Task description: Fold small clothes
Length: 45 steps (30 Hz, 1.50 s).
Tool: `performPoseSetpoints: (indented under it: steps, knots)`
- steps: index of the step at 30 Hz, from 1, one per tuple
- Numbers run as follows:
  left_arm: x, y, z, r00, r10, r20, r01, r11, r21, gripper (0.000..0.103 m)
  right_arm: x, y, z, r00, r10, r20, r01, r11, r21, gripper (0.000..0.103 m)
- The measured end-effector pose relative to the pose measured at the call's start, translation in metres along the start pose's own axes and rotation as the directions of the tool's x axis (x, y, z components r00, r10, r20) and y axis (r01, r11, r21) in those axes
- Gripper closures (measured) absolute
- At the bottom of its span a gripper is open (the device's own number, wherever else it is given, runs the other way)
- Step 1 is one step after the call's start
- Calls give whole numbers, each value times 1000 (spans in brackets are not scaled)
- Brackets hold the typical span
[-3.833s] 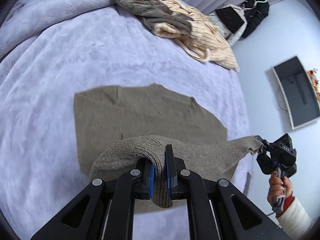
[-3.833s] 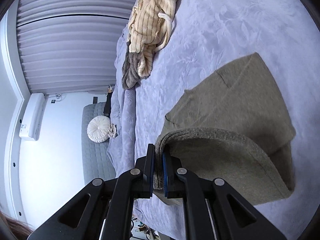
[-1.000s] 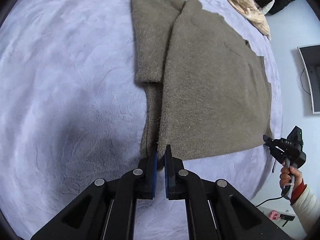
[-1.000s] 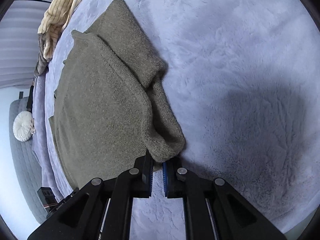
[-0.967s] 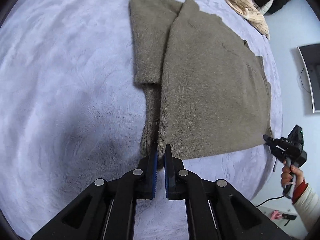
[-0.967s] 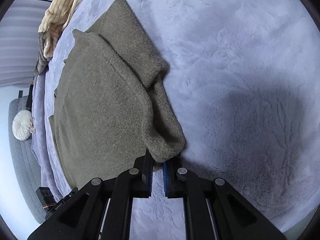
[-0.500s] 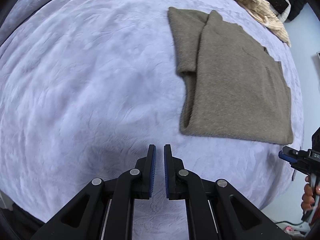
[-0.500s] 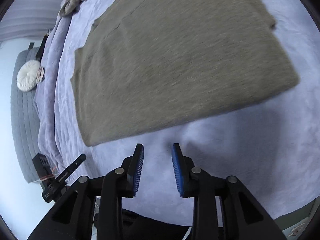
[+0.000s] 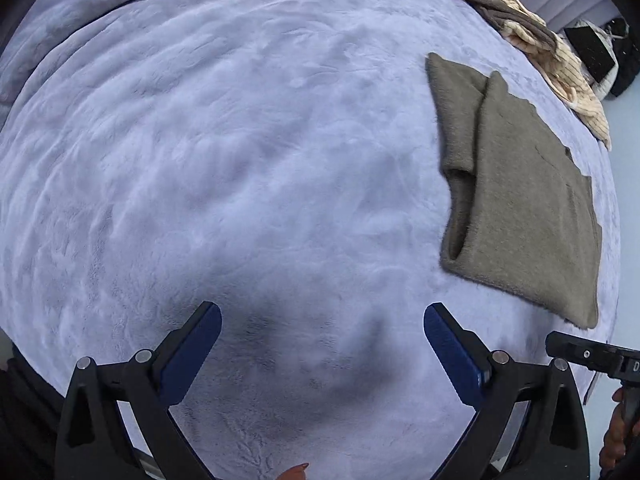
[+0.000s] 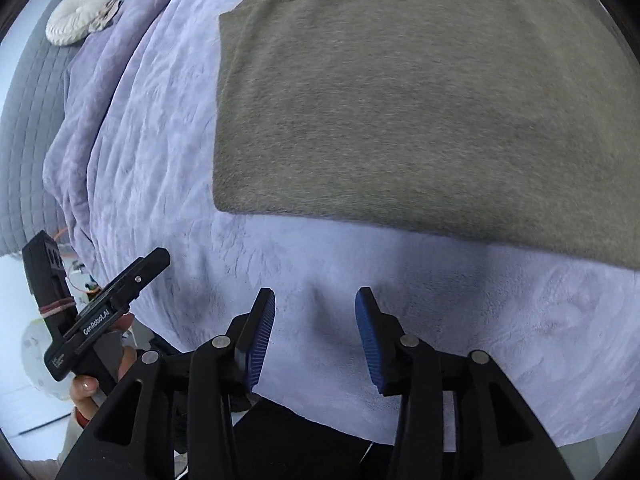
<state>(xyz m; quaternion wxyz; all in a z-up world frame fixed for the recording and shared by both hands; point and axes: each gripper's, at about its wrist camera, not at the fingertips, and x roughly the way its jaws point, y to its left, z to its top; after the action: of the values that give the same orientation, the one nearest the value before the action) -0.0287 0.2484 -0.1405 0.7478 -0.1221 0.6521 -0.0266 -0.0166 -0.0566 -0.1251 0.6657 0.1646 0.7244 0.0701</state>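
Observation:
A folded olive-brown knit sweater [image 9: 528, 208] lies flat on the lavender plush bedspread [image 9: 240, 160], with one sleeve tucked along its left edge. My left gripper [image 9: 322, 312] hovers over bare bedspread to the left of the sweater and nearer me. Its jaws are opening wide and hold nothing. In the right wrist view the sweater [image 10: 420, 100] fills the upper part. My right gripper [image 10: 315, 294] hangs just short of the sweater's near edge. Its jaws are opening and only the bedspread [image 10: 480, 312] shows between them.
A heap of beige and grey clothes [image 9: 532, 40] lies at the bed's far corner, beside dark items [image 9: 592, 48]. A round white cushion [image 10: 78, 12] rests on a grey quilted surface [image 10: 24, 120] past the bed's edge. The person's hand [image 10: 86, 388] grips the other handle.
Both grippers have let go of the sweater's near edge and pulled back from it. The left jaws went from shut to wide open; the right jaws have spread further. The sweater stays folded.

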Motion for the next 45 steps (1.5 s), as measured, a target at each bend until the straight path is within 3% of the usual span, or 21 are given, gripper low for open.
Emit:
performPoseSetpoints:
  steps: [4, 9, 13, 20, 32, 41, 45]
  knots:
    - [18, 14, -1, 997, -16, -74, 14, 999, -32, 2, 7, 27, 2, 998, -51, -26, 49, 996, -75, 57]
    - [14, 15, -3, 998, -37, -51, 37, 999, -13, 2, 13, 44, 1, 995, -91, -42, 85, 989, -121, 57]
    - [10, 10, 0, 998, -48, -42, 49, 999, 10, 2, 15, 45, 0, 997, -75, -36, 71, 993, -94, 57]
    - [16, -22, 28, 998, -36, -56, 40, 996, 74, 2, 15, 29, -4, 1000, -14, 14, 14, 1000, 16, 57]
    - [31, -76, 39, 997, -4, -76, 18, 981, 192, 2, 15, -23, -26, 993, 79, 85, -95, 975, 202, 56]
    - [43, -96, 37, 996, 12, -83, 4, 981, 191, 2, 18, -34, -24, 985, 129, 114, -151, 965, 213, 56]
    - [47, -101, 37, 997, 14, -77, 1, 982, 190, 2, 17, -35, -19, 968, 197, 158, -228, 952, 205, 56]
